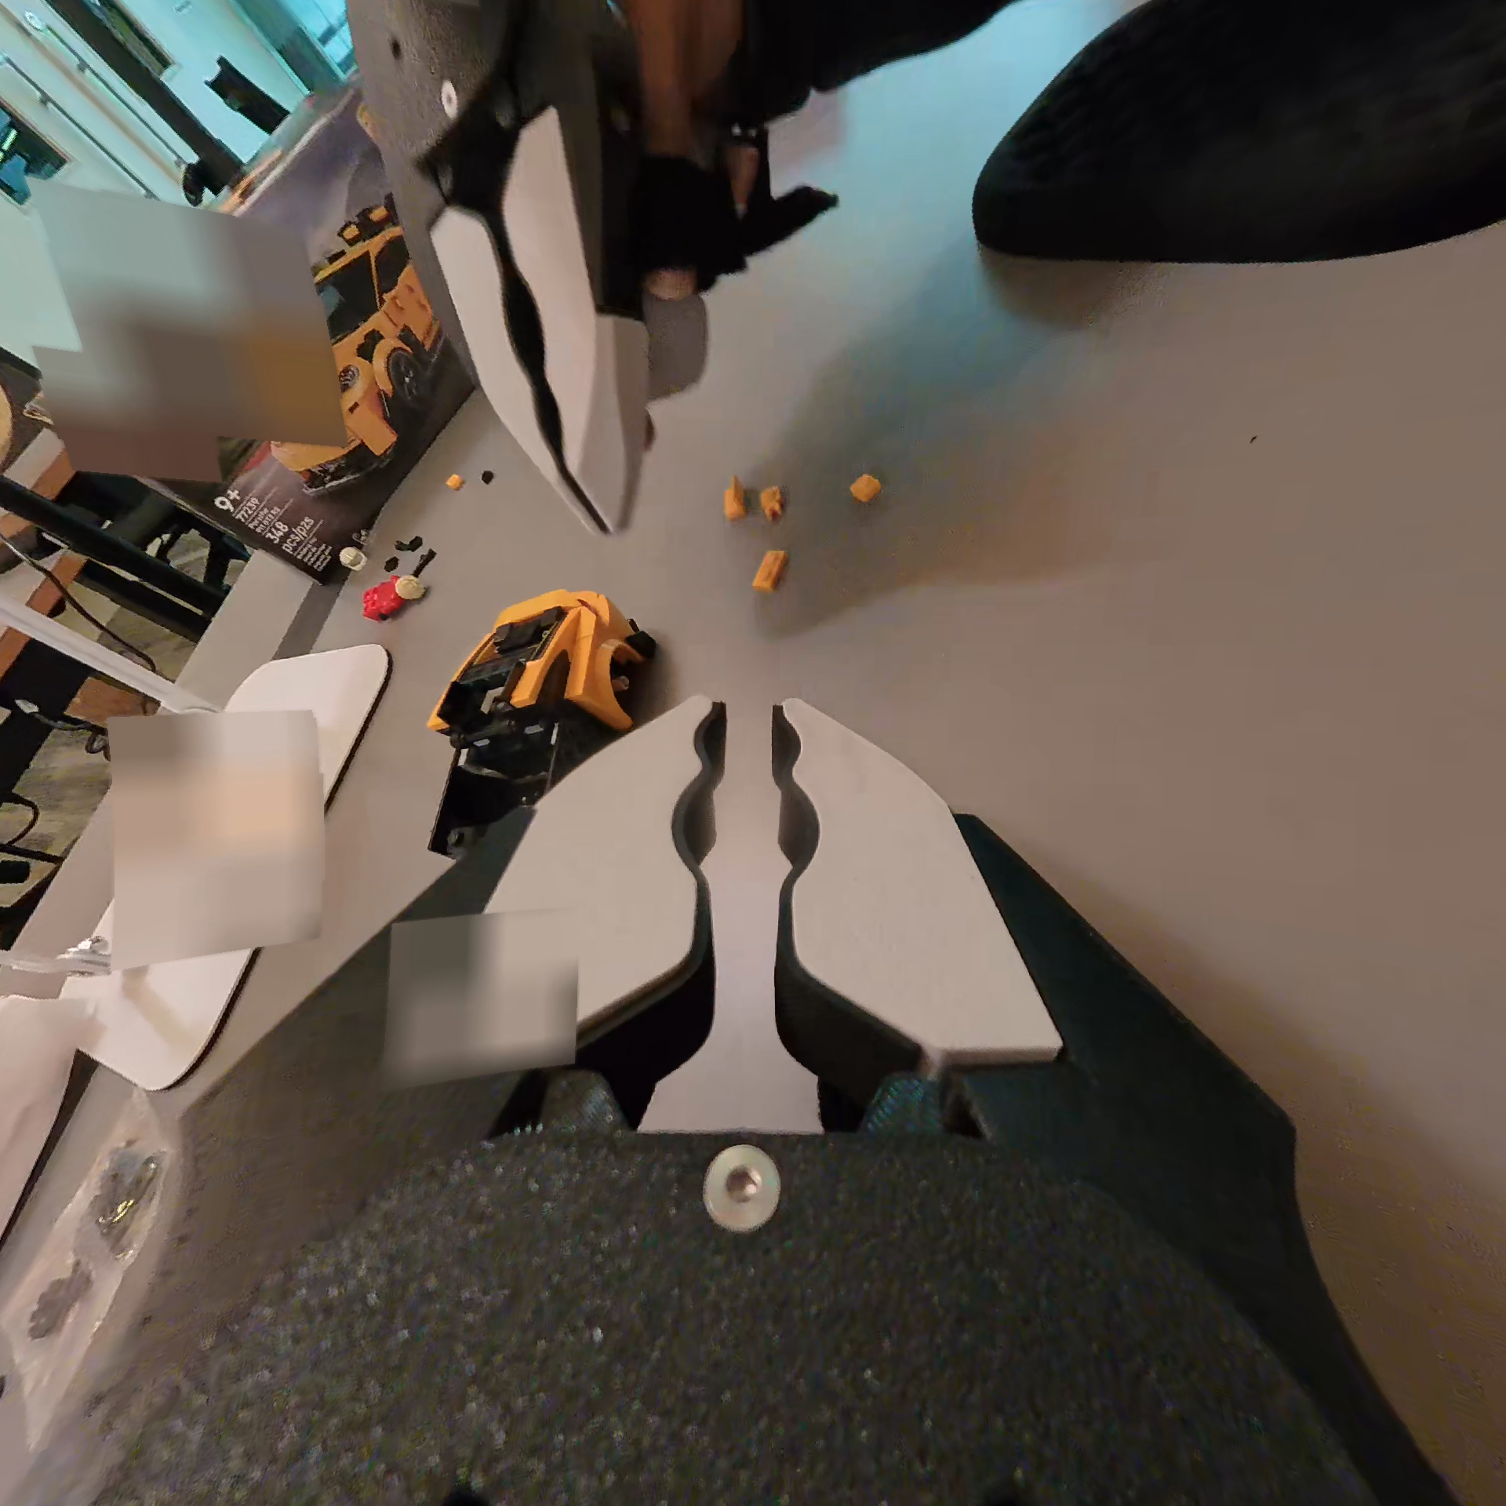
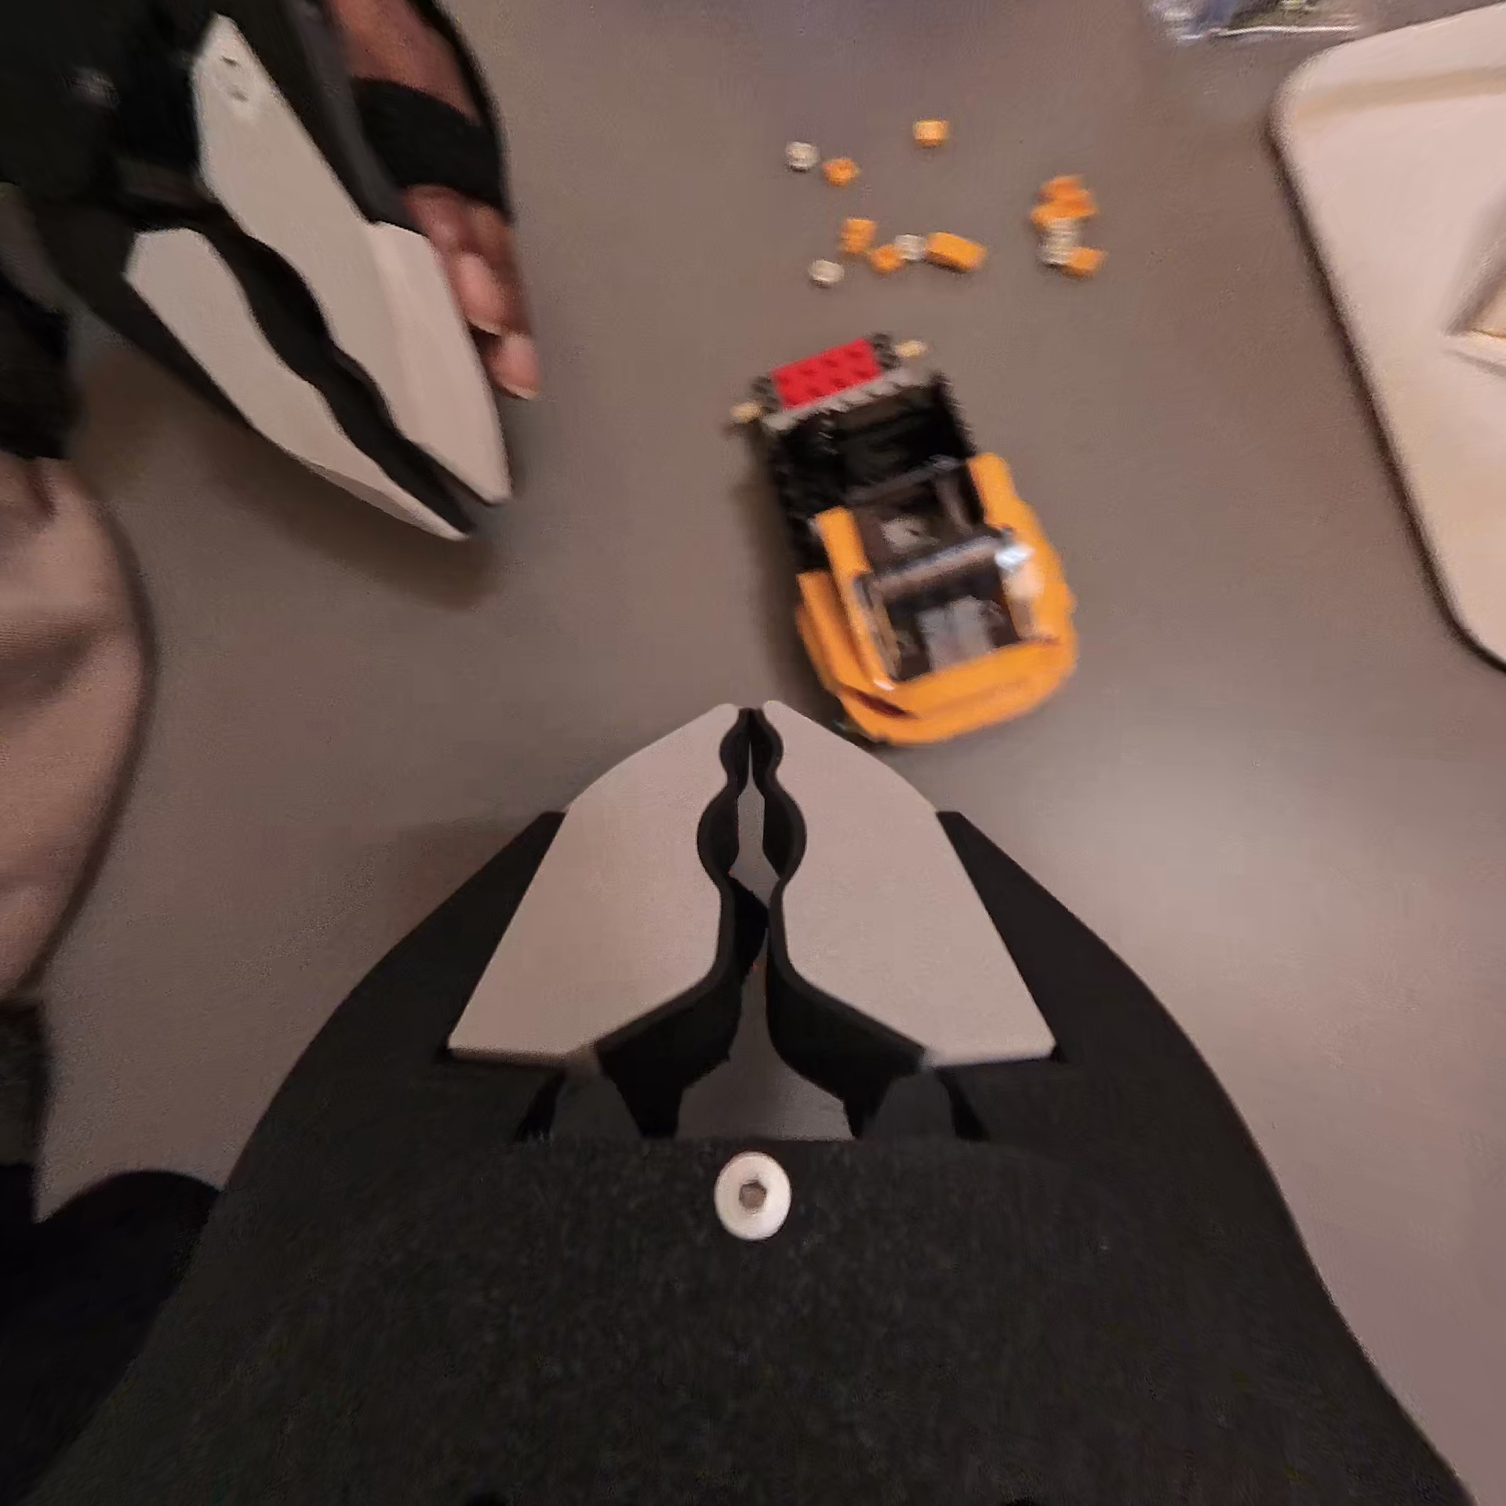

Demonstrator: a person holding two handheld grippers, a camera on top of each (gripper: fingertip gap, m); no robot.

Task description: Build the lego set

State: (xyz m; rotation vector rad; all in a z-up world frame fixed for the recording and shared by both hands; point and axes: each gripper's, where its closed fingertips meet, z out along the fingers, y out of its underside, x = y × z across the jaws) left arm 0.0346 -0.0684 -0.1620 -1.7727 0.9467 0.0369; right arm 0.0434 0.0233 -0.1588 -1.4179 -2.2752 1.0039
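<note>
Closest in, the left gripper [image 1: 748,717] hangs over bare grey worktop [image 1: 1141,652] with its fingers parted by a narrow gap and nothing between them. The right gripper [image 2: 750,717] has its fingers pressed tip to tip, clenched on nothing I can make out.

Just past both sets of tips sits the half-built car [image 2: 904,554], flat on the worktop and untouched. In the right wrist view its long axis runs away from the gripper, leaning slightly left; the orange bodywork end is nearest, and the red brick [image 2: 827,379] at the bare black chassis end points off towards the loose pieces [image 2: 913,244].

Next, I reckon, comes a pick from that orange and pale scatter beyond the car. To do it well, spread the right fingers first, come straight down on one small piece, and pinch its flat sides so it doesn't squirt away. The left gripper could pin the chassis while the piece is pressed on.

Farther off in the left wrist view lie more orange bits [image 1: 770,569] and the set's box [image 1: 358,391] at the worktop's edge.
</note>
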